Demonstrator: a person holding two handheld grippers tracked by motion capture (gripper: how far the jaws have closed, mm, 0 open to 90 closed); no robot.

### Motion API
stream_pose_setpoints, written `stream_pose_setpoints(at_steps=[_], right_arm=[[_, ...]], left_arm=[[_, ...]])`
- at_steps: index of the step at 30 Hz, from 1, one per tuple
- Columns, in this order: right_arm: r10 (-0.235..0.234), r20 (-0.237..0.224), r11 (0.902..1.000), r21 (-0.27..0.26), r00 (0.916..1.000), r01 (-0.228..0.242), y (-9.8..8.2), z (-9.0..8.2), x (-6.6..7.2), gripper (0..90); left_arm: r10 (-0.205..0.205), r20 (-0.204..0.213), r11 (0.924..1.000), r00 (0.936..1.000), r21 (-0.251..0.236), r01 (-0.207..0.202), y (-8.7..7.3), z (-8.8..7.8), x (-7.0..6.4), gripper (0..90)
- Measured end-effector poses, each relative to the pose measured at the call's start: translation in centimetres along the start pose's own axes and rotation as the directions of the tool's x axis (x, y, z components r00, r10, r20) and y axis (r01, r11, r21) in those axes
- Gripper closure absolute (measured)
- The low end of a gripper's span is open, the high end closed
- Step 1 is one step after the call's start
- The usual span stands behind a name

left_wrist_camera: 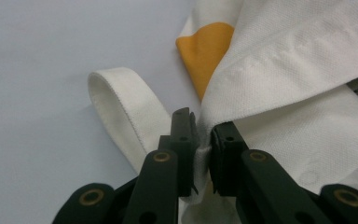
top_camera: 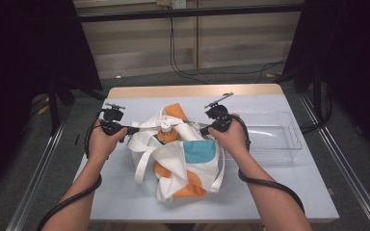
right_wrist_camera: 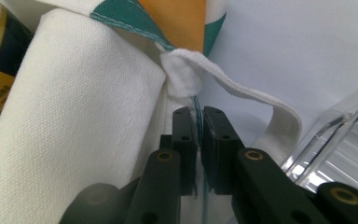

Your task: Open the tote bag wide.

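A white canvas tote bag point(top_camera: 180, 159) with orange and teal patches is lying mid-desk, an orange-capped bottle point(top_camera: 166, 134), probably juice, showing in its mouth. The left gripper point(top_camera: 134, 129) is pinching the bag's left rim, the right gripper point(top_camera: 203, 129) its right rim. A clear plastic tray point(top_camera: 274, 139) is sitting toward the desk's point(top_camera: 125, 192) right edge.

**Three cameras, one bag**

The high view looks forward and down over the table point(top_camera: 125, 202). Each gripper view sits close along its jaws, facing opposite edges of the cloth bag point(top_camera: 188, 166), which all three share.
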State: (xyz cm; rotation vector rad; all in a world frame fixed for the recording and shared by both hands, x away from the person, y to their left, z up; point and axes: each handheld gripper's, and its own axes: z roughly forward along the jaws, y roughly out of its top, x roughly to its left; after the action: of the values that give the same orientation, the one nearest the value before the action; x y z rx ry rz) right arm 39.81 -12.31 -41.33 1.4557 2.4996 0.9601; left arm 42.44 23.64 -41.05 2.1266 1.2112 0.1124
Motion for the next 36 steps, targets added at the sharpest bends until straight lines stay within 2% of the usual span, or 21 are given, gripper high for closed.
stream_pose_setpoints(at_steps=[3,5,7,10,14,16,18,22,25,27,29,30,31,33,34,36], right_arm=[[-0.014,0.016,0.9997,-0.02,0.9998,0.014,0.0,-0.8,0.1,76.0],[-0.001,0.016,0.9994,-0.035,0.9999,0.002,-0.1,-1.3,0.0,72.6],[0.003,0.014,0.9992,-0.04,0.9999,-0.002,-0.2,-1.6,0.0,71.7],[0.01,0.008,0.9982,-0.059,0.9999,-0.009,-0.4,-2.3,0.1,64.4],[-0.018,0.005,0.9969,-0.077,0.9998,0.019,-0.5,-3.0,0.5,62.3],[-0.032,0.012,0.9971,-0.068,0.9994,0.033,-0.6,-3.2,0.8,62.3],[-0.038,0.01,0.996,-0.08,0.9992,0.039,-0.7,-3.3,0.9,63.0],[-0.043,0.008,0.9964,-0.073,0.9991,0.043,-0.9,-3.3,1.1,63.2],[-0.047,0.005,0.9961,-0.074,0.9989,0.047,-1.0,-3.4,1.1,63.3],[-0.043,0.008,0.9967,-0.068,0.999,0.043,-1.0,-3.6,1.3,63.3],[-0.054,0.009,0.9955,-0.077,0.9985,0.054,-1.2,-3.7,1.3,63.3],[-0.053,0.004,0.9957,-0.077,0.9986,0.053,-1.2,-3.7,1.4,63.4],[-0.05,0.005,0.996,-0.074,0.9987,0.05,-1.3,-3.8,1.4,63.5],[-0.053,0.008,0.9956,-0.076,0.9985,0.054,-1.4,-3.8,1.4,63.7],[-0.049,0.008,0.9958,-0.077,0.9988,0.049,-1.5,-3.8,1.6,63.7],[-0.056,0.008,0.995,-0.082,0.9984,0.057,-1.6,-3.9,1.7,63.8]], left_arm=[[-0.018,-0.004,0.9995,0.9998,-0.026,0.018,0.0,-0.2,-0.3,81.3],[0.001,-0.008,0.9998,1.0,-0.02,-0.001,0.0,-0.4,-0.3,81.0],[-0.001,-0.012,0.9997,0.9999,-0.026,0.0,0.1,-0.5,-0.4,80.9],[0.008,-0.016,0.9995,0.9998,-0.029,-0.008,0.2,-0.7,-0.6,79.8],[0.006,-0.012,0.9993,0.9999,-0.037,-0.006,0.4,-1.0,-0.7,79.0],[-0.002,-0.007,0.9989,1.0,-0.046,0.002,0.4,-1.0,-0.8,79.0],[0.0,-0.005,0.9987,1.0,-0.052,-0.001,0.5,-1.1,-0.8,78.4],[-0.002,-0.002,0.9977,1.0,-0.068,0.002,0.7,-1.3,-0.9,75.8],[-0.006,-0.005,0.9954,1.0,-0.096,0.005,0.7,-1.5,-1.0,67.7],[0.016,-0.028,0.9942,0.9995,-0.106,-0.019,0.7,-2.0,-1.1,59.5],[0.021,-0.021,0.9928,0.9996,-0.118,-0.023,0.7,-2.5,-1.1,53.5],[0.01,-0.017,0.9912,0.9998,-0.131,-0.012,0.7,-2.6,-1.3,47.8],[0.029,-0.029,0.9905,0.9992,-0.134,-0.032,0.7,-3.0,-1.5,44.6],[0.034,-0.035,0.988,0.9988,-0.149,-0.039,0.6,-3.4,-2.0,40.7],[0.052,-0.037,0.9883,0.9979,-0.141,-0.057,0.6,-3.6,-2.1,39.2],[0.066,-0.049,0.9853,0.9966,-0.154,-0.072,0.4,-4.1,-2.7,35.3]])
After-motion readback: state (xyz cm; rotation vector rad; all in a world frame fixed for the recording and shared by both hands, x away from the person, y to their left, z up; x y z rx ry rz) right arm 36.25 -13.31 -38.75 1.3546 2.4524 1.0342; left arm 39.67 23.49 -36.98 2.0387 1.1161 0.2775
